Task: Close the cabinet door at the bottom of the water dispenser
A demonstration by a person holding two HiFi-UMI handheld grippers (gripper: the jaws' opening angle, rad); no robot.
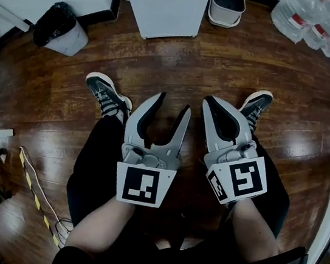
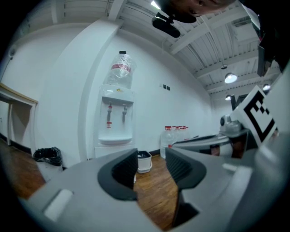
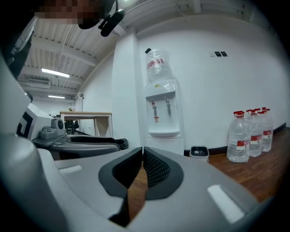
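Observation:
The white water dispenser point(image 1: 166, 2) stands against the far wall, several steps ahead of my feet. Its lower cabinet front point(image 3: 165, 145) looks flat and flush; I see no door standing out. An upturned bottle tops the dispenser point(image 2: 117, 122) in both gripper views. My left gripper point(image 1: 170, 107) is held level at lap height, pointing at the dispenser, open with nothing between its jaws point(image 2: 152, 156). My right gripper point(image 1: 210, 102) is beside it, shut on nothing, its black pads meeting point(image 3: 142, 156). Both are far from the dispenser.
A small white bin point(image 1: 227, 5) sits just right of the dispenser, and several large water bottles point(image 1: 316, 22) stand further right. A black-bagged bin point(image 1: 61, 26) is on the left. A cable point(image 1: 33, 188) runs over the wooden floor. A table point(image 3: 86, 115) stands far left.

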